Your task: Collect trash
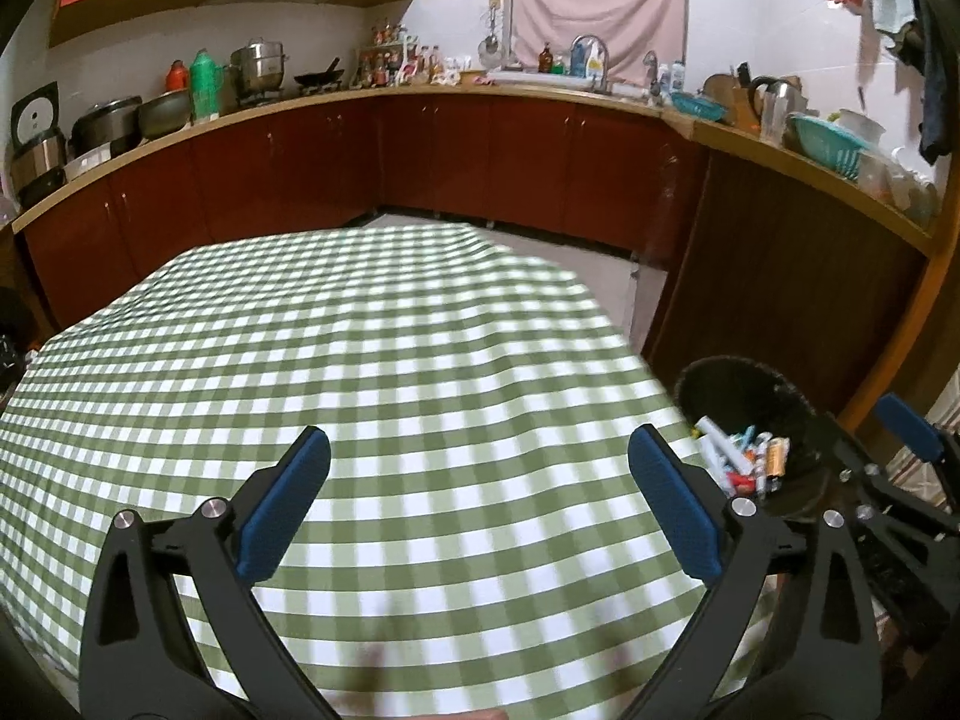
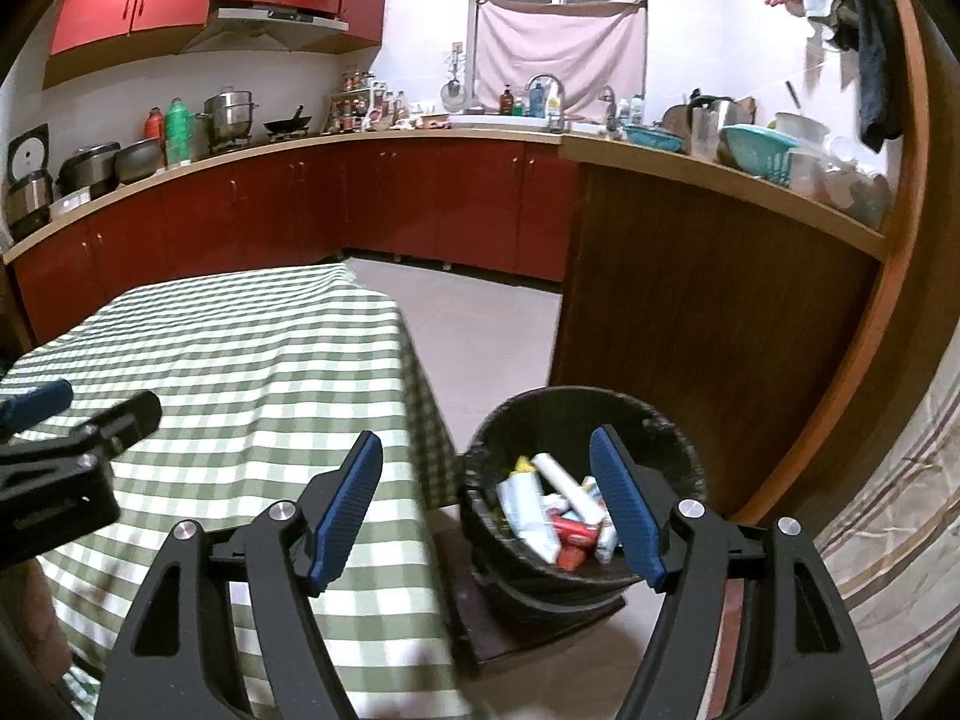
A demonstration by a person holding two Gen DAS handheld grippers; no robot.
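Note:
A black bin (image 2: 579, 414) lined with a black bag stands on a low wooden stool right of the table. It holds several tubes and wrappers (image 2: 555, 510). It also shows in the left wrist view (image 1: 744, 396). My right gripper (image 2: 487, 450) is open and empty, above the gap between table edge and bin. My left gripper (image 1: 480, 450) is open and empty over the green checked tablecloth (image 1: 360, 360). The right gripper also shows at the right edge of the left wrist view (image 1: 900, 480). No trash shows on the cloth.
The table (image 2: 252, 360) has a hanging cloth edge next to the bin. A wooden counter panel (image 2: 690, 300) stands behind the bin. Red kitchen cabinets (image 1: 300, 168) with pots and bottles run along the back wall. Tiled floor (image 2: 480, 324) lies between table and counter.

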